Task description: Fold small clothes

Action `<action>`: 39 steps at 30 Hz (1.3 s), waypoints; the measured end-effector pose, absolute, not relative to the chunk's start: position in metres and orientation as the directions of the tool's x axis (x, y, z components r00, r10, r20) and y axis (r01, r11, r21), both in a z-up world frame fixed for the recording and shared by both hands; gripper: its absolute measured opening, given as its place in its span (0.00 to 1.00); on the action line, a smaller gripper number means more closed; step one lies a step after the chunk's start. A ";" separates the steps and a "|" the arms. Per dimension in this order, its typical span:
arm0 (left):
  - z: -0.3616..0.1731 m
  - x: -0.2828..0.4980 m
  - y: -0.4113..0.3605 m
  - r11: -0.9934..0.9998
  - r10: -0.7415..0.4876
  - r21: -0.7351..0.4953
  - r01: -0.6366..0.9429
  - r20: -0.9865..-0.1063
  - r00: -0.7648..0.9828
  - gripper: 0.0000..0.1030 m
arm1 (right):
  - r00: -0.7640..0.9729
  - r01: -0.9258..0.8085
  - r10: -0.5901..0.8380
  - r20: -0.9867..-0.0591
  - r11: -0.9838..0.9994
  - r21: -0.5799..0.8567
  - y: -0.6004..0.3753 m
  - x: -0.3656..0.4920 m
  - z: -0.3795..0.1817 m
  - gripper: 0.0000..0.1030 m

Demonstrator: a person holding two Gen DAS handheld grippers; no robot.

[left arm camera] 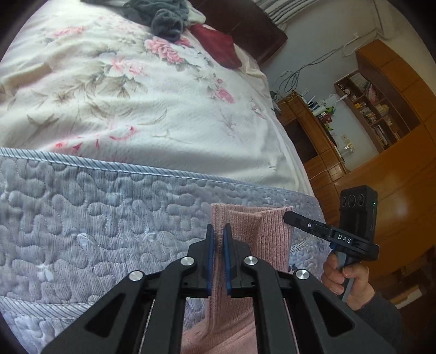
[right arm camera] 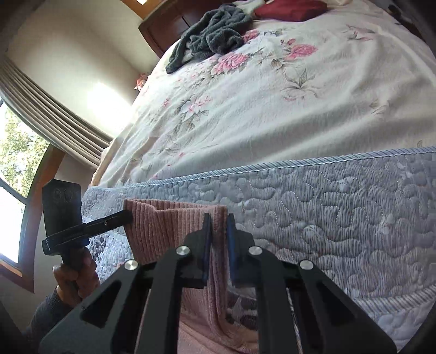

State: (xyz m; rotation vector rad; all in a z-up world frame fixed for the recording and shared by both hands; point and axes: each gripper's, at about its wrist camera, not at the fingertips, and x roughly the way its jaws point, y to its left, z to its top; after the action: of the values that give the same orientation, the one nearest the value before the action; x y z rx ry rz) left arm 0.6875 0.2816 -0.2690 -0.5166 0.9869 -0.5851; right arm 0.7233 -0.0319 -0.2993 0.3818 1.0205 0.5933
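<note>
A bed point(left arm camera: 141, 103) under a cream floral cover filled the room, with the blue-grey quilted mattress side point(left arm camera: 95, 217) exposed toward the cameras. Far up the bed lay a dark grey garment point(right arm camera: 212, 35) and a dark red one point(right arm camera: 291, 9).

The pink ribbed garment point(left arm camera: 261, 234) hung in front of the mattress side, its top edge stretched between the two tools. The left gripper point(left arm camera: 218, 239) had its jaws narrowed onto one upper corner, cloth pinched between the blue pads; the right gripper point(right arm camera: 218, 228) gripped the opposite corner the same way.

Only the left wrist view showed wooden shelving point(left arm camera: 376, 109) with books and trailing cables on the wall, and the right hand point(left arm camera: 346, 280) around its handle. Only the right wrist view showed the window point(right arm camera: 13, 163) and pleated curtains point(right arm camera: 54, 109), glare washing out the wall, and the left hand point(right arm camera: 76, 277) in shadow.

The lower part of the garment dropped out of frame behind the gripper linkages in both views, so its full shape could not be made out.
</note>
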 end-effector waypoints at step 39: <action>-0.323 0.452 0.257 0.819 -0.573 -0.569 0.077 -0.804 0.155 0.11 | 0.122 -0.088 0.603 -0.788 0.798 0.597 -0.016 0.482 -0.362 0.10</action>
State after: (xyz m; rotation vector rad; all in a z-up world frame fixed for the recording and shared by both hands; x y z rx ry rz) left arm 0.4520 0.2575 -0.3230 -0.4470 1.3441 -0.4885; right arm 0.4820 -0.0162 -0.3619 0.4611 1.3649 0.5310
